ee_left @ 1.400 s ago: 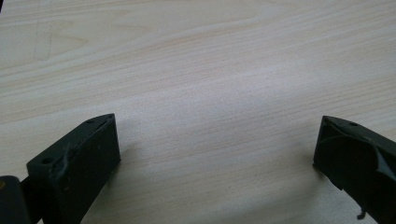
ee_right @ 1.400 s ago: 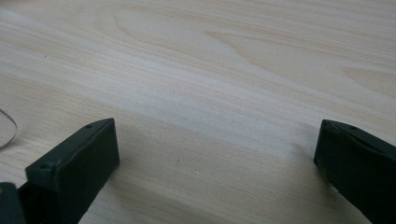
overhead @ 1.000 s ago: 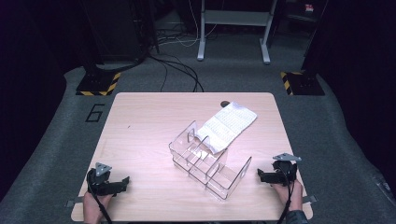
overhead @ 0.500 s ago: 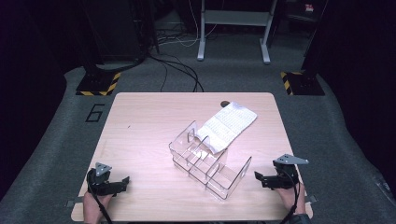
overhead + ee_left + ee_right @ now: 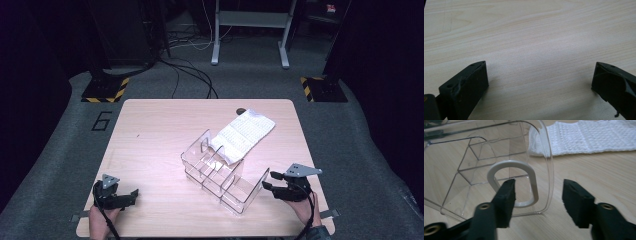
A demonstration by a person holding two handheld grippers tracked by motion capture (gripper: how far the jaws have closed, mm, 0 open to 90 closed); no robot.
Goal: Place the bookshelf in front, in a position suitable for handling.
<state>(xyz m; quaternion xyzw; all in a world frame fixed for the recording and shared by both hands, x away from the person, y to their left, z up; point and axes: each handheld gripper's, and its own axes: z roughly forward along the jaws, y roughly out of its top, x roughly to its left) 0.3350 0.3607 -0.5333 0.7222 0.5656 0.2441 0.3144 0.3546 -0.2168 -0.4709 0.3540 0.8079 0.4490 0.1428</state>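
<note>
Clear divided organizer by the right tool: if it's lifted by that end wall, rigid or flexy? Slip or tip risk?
The clear organizer looks like hard moulded plastic with straight dividers, so probably rigid and light. Its glossy end wall may slip between the pads of the right tool, whose jaws have just been closing astride it without pressing yet. Held at one end, the far end, against the white cloth, would likely droop.

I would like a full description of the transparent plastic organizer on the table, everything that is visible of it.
The clear plastic organizer stands upright near the middle of the wooden table. Thin dividers split it into several compartments, which look empty. Each end wall rises to a rounded top with an oval handle cutout. A white textured cloth lies against its far side. In the right gripper view, the right gripper straddles the near end wall, pads not yet pressing it.
</note>
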